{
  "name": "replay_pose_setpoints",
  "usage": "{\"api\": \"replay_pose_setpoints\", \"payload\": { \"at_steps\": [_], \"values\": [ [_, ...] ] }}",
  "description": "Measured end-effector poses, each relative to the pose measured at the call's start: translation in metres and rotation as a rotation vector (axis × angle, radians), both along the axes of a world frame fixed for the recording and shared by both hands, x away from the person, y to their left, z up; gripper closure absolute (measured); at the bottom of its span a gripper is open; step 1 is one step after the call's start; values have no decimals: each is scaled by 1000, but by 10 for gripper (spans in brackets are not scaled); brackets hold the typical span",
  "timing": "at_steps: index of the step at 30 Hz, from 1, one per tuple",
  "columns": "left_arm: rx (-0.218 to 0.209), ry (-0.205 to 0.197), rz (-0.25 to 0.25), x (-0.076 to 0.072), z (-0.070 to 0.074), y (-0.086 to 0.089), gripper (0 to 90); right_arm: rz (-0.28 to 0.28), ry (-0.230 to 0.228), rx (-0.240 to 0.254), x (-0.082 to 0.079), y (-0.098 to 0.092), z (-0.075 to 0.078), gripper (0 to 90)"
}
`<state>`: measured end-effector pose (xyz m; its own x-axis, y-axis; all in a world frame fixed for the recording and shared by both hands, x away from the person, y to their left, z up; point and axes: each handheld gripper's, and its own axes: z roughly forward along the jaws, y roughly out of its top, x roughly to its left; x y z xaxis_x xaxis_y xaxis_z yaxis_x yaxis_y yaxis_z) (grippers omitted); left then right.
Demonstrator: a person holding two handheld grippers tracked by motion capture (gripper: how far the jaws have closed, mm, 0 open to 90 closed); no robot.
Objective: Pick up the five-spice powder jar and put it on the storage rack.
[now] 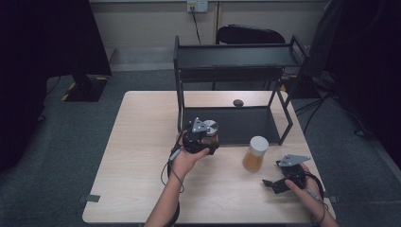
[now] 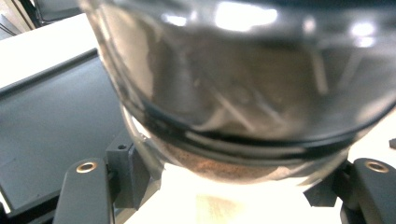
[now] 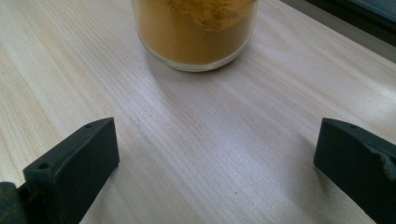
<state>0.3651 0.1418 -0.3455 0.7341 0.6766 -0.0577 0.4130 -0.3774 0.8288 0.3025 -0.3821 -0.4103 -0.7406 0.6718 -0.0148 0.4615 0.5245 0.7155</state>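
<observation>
My left gripper (image 1: 204, 138) is shut on a glass jar (image 1: 210, 135) of brown powder with a silver lid, held just in front of the black rack's lower shelf (image 1: 236, 124). In the left gripper view the jar (image 2: 243, 93) sits very close between my two jaws, tilted, with brown powder at its base. A second jar (image 1: 255, 153) of orange powder with a white lid stands on the table right of centre. My right gripper (image 1: 270, 183) rests low near the table's front right, open, pointing at that orange jar (image 3: 196, 32) with bare wood between its jaws.
The black two-tier rack (image 1: 236, 56) stands at the table's far middle. A small dark round object (image 1: 238, 102) lies on the table behind its lower shelf. A chair (image 1: 250, 34) stands behind the rack. The wooden table (image 1: 137, 161) has free room at left.
</observation>
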Motion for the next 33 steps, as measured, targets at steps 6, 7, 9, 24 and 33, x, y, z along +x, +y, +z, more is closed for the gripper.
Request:
{"api": "replay_pose_setpoints", "payload": {
  "at_steps": [6, 7, 9, 24, 33],
  "values": [
    [-7, -3, 9, 8, 11, -2, 316, 0, 0, 0, 0, 0, 0, 0],
    [-7, -3, 9, 8, 11, -2, 316, 0, 0, 0, 0, 0, 0, 0],
    [0, -7, 7, 12, 17, -3, 316, 0, 0, 0, 0, 0, 0, 0],
    [3, -38, 2, 22, 59, -7, 316, 0, 0, 0, 0, 0, 0, 0],
    [-26, -36, 3, 27, 79, -6, 317, 0, 0, 0, 0, 0, 0, 0]
  ]
}}
